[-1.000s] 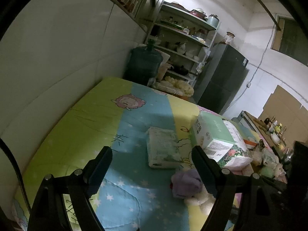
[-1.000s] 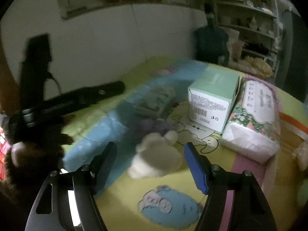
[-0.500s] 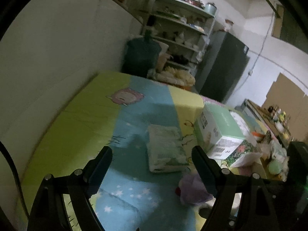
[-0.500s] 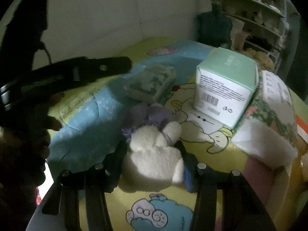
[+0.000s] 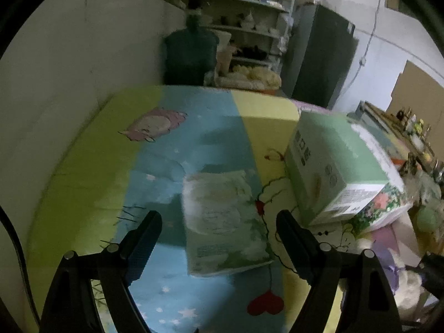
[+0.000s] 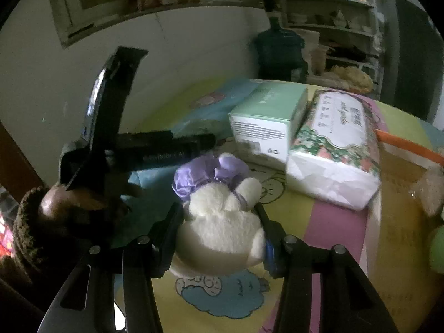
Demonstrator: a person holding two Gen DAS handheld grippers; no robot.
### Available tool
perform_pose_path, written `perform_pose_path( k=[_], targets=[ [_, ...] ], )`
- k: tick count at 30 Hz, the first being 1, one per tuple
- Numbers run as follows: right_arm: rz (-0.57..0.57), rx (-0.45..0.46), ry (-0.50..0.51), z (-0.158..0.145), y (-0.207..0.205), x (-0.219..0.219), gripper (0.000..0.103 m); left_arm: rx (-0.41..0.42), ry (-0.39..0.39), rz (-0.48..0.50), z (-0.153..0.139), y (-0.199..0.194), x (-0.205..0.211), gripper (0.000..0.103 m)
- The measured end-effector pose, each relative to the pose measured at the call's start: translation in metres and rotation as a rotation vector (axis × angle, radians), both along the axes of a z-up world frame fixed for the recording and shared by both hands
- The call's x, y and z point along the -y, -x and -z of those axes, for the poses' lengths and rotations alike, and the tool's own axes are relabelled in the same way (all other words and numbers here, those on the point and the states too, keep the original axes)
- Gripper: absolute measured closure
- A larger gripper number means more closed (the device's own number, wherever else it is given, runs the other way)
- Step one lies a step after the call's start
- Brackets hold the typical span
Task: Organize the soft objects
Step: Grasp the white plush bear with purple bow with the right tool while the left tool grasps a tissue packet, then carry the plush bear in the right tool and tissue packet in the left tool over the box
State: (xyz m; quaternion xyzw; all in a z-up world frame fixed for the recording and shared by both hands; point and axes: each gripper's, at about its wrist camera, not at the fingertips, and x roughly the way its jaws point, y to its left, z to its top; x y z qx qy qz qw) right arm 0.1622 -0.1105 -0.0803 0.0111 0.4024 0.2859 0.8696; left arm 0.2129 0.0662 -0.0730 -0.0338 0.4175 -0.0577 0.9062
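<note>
A dim storeroom with shelves behind; a counter (image 5: pixel 91 166) covered in a bright cartoon mat. Your left claw (image 5: pixel 216 233) is released, jaws wide apart with nothing gripped. A flat soft pack (image 5: pixel 222 222) lies just ahead of it, between the jaw lines, its long axis running away from you along the claw's pointing direction, so the jaws would close across its short width. Your right claw (image 6: pixel 219 222) is clenched on a white plush (image 6: pixel 222 222); its jaws have just been closing around it. A green box (image 5: pixel 333 166) sits right of the pack.
</note>
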Motion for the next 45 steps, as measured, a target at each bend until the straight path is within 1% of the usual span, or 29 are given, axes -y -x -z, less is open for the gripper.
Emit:
perform_pose_path(
  k=[1, 4, 9, 10, 11, 13, 17, 24, 33, 40, 45],
  targets=[
    [0.004, -0.003, -0.005, -0.001, 0.001, 0.001, 0.052, -0.016, 0.004, 0.002, 0.002, -0.001, 0.001, 0.019],
    [0.012, -0.009, -0.017, 0.000, 0.000, 0.006, 0.052, -0.029, 0.017, -0.018, 0.004, -0.002, -0.001, 0.019],
    [0.021, -0.012, -0.031, 0.003, -0.003, 0.011, 0.052, -0.028, 0.034, -0.045, 0.002, 0.000, -0.006, 0.031],
    [0.024, -0.011, -0.034, 0.004, -0.003, 0.011, 0.052, -0.024, 0.044, -0.044, 0.002, 0.001, -0.007, 0.036],
    [0.025, -0.010, -0.037, 0.003, -0.003, 0.012, 0.052, -0.020, 0.055, -0.042, 0.002, 0.001, -0.008, 0.043],
    [0.027, -0.007, -0.044, 0.003, -0.002, 0.011, 0.052, -0.015, 0.065, -0.045, 0.001, 0.002, -0.010, 0.053],
    [0.031, -0.001, -0.055, 0.002, 0.002, 0.011, 0.052, -0.003, 0.088, -0.043, -0.001, 0.004, -0.012, 0.057],
    [0.039, 0.017, -0.059, -0.003, 0.007, 0.014, 0.052, 0.040, 0.067, -0.053, -0.008, 0.015, -0.010, 0.059],
    [0.043, 0.050, -0.066, -0.013, 0.019, 0.015, 0.052, 0.086, 0.066, -0.029, -0.024, 0.039, -0.003, 0.059],
    [0.056, 0.084, -0.077, -0.026, 0.029, 0.019, 0.052, 0.132, 0.077, 0.000, -0.042, 0.059, 0.008, 0.059],
    [0.075, 0.106, -0.085, -0.034, 0.036, 0.027, 0.052, 0.153, 0.089, 0.018, -0.051, 0.066, 0.017, 0.059]
  ],
)
